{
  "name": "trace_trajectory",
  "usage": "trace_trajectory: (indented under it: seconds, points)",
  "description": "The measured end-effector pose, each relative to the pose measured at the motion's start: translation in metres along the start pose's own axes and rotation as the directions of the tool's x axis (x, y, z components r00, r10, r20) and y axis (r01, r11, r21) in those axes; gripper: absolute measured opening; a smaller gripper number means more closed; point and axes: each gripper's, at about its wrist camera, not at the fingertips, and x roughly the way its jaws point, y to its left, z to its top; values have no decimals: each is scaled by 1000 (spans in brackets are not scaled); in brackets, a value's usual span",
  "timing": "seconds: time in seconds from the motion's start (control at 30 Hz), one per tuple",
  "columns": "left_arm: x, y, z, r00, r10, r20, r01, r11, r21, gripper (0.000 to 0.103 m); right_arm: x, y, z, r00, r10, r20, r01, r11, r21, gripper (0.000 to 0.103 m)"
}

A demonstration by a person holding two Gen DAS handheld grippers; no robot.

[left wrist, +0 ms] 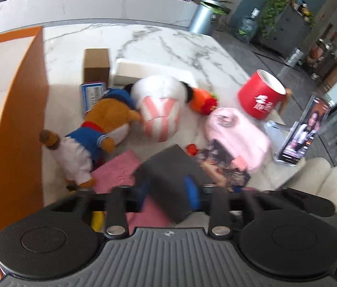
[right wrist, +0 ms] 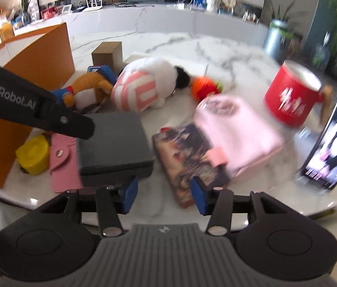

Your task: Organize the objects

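Left gripper (left wrist: 168, 192) clamped on dark grey box (left wrist: 172, 174) above pink wallet (left wrist: 118, 171), right gripper (right wrist: 163, 197) spread open over marble table (right wrist: 216, 45), holding nothing, box beside patterned book (right wrist: 187, 157), orange bin (right wrist: 32, 71) at left.

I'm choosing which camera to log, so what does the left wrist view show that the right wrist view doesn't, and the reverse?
Only the left wrist view shows the left gripper from behind, its jaws closed on the dark box, and the bear's white trousers.

Only the right wrist view shows the yellow tub, the pink wallet's snap, the router and the right gripper, open and empty.

Both show the orange bin, red cylinder, pink pouch, cardboard box and striped plush.
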Motion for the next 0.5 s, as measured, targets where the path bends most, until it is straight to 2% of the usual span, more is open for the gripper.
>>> trace_trajectory:
  seconds: [0.07, 0.13, 0.17, 0.27, 0.33, 0.5]
  points:
    - [2, 10, -1, 1000, 16, -5, -16, 999, -45, 57, -2, 0, 4, 1000, 4, 8, -4, 1000, 13, 50]
    - [5, 19, -2, 1000, 5, -26, -8, 996, -92, 65, -7, 1, 9, 1000, -25, 18, 25, 1000, 14, 50]
    - [7, 23, -3, 999, -12, -37, 8, 993, -118, 69, -8, 2, 12, 998, -57, 17, 57, 998, 9, 49]
    - [15, 29, -4, 995, -73, -65, 59, 979, -196, 72, -13, 3, 23, 990, -123, 67, 123, 992, 1, 44]
    - [20, 30, -3, 993, -97, -72, 78, 970, -228, 74, -10, 2, 30, 989, -119, 85, 120, 993, -5, 43]
    - [27, 28, -1, 993, -100, -67, 82, 968, -238, 78, 12, 4, 26, 997, -77, 8, 77, 997, -25, 24]
